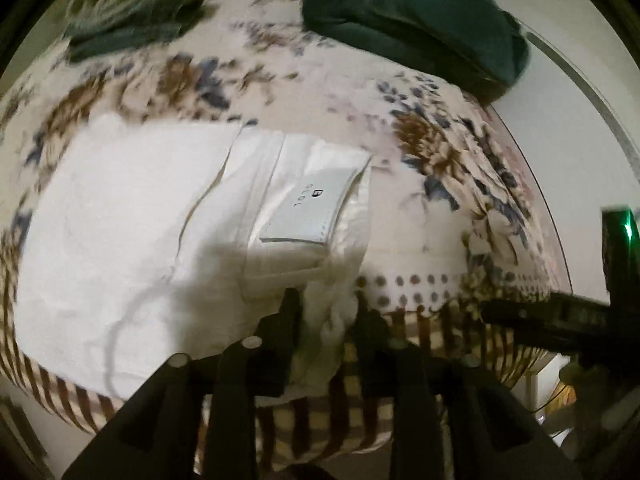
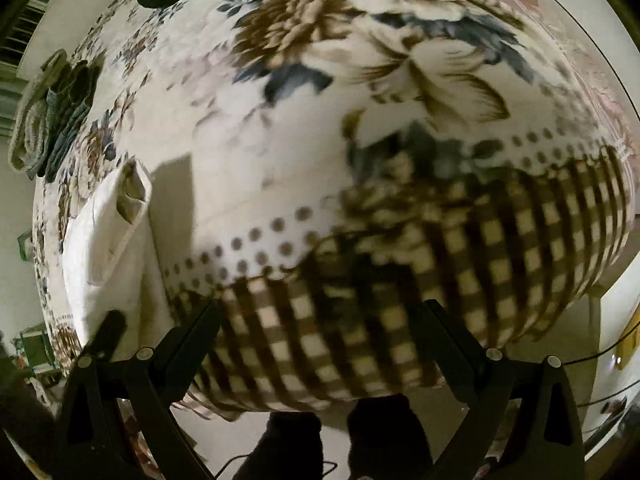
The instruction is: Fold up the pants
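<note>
White pants point(image 1: 132, 216) lie on the floral blanket point(image 1: 304, 88), waistband to the right with a pale label patch point(image 1: 308, 212). My left gripper point(image 1: 326, 304) is shut on a bunched near corner of the waistband point(image 1: 332, 320) at the bed's front edge. In the right wrist view the pants point(image 2: 108, 240) show at the left with a raised corner. My right gripper point(image 2: 320, 312) is open and empty above the checked border of the blanket point(image 2: 360, 320), to the right of the pants.
A dark green garment point(image 1: 416, 16) lies at the far right of the bed. A pile of grey-green clothes point(image 1: 132, 12) sits at the far left. The right gripper's body point(image 1: 568, 316) shows at the right edge. The floor lies below the bed's front edge.
</note>
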The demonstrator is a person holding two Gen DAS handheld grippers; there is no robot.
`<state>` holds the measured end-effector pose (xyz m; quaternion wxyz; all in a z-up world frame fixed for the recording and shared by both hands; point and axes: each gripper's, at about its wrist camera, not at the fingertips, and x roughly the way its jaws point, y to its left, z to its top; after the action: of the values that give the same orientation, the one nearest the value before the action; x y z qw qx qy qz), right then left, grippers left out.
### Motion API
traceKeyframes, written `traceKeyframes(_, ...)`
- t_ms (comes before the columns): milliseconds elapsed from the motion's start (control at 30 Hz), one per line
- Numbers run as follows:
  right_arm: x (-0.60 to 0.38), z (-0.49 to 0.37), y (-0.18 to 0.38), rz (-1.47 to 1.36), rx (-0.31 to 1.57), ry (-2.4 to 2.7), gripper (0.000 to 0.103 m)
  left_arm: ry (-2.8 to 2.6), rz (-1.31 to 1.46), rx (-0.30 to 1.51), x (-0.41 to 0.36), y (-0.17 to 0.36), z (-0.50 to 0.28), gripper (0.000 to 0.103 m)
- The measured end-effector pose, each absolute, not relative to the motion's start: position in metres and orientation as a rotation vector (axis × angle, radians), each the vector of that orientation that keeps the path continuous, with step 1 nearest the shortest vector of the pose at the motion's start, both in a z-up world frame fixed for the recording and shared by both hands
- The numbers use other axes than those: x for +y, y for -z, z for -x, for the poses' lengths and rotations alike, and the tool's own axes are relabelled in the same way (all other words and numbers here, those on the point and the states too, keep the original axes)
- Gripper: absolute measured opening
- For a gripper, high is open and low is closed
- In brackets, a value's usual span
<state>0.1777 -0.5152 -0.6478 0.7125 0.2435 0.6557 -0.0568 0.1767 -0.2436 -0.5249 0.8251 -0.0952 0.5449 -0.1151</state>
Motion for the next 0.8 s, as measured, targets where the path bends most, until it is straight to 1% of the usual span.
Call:
traceKeyframes(33,-0.52,-0.178,0.648,-0.564,1.452,0.103,0.101,0.249,0.227,1.165,-0.241,0.526,-0.177,0.034)
traceKeyframes(67,-0.521,-0.178,0.648,-0.593,1.445,0.08,0.101,0.26,0.257,1.16,-0.238,0.517,-0.178,0.04)
traceKeyframes(100,-0.523,-0.179,0.648,-0.635,1.439,0.044,0.101,0.261,0.261,1.153,-0.239,0.511,-0.174,0.062)
traceKeyframes(133,-0.522,-0.181,0.649,-0.663,1.437,0.019,0.101,0.257,0.272,1.139,-0.233,0.498,-0.174,0.077)
traceKeyframes(167,-0.512,-0.19,0.652,-0.7,1.432,-0.015,0.101,0.252,0.289,1.128,-0.224,0.488,-0.174,0.094)
traceKeyframes(233,-0.492,-0.207,0.659,-0.782,1.419,-0.098,0.101,0.219,0.315,1.102,-0.203,0.475,-0.177,0.095)
traceKeyframes(300,-0.473,-0.225,0.671,-0.85,1.415,-0.192,0.101,0.119,0.306,1.101,-0.165,0.467,-0.179,0.095)
traceKeyframes(467,-0.427,-0.278,0.721,-0.851,1.424,-0.301,0.101,-0.108,0.281,1.14,-0.074,0.48,-0.194,0.095)
traceKeyframes(533,-0.424,-0.287,0.737,-0.923,1.431,-0.294,0.101,-0.181,0.275,1.147,-0.043,0.486,-0.202,0.095)
traceKeyframes(567,-0.427,-0.287,0.736,-0.971,1.387,-0.3,0.098,-0.202,0.271,1.142,-0.029,0.488,-0.208,0.095)
traceKeyframes(633,-0.423,-0.288,0.729,-1.005,1.35,-0.352,0.026,-0.226,0.242,1.135,-0.012,0.491,-0.223,0.095)
traceKeyframes(667,-0.421,-0.288,0.72,-0.966,1.347,-0.319,0.01,-0.227,0.241,1.133,-0.006,0.492,-0.229,0.095)
traceKeyframes(800,-0.414,-0.284,0.667,-0.799,1.271,-0.285,0.01,-0.175,0.248,1.142,0.002,0.503,-0.27,0.095)
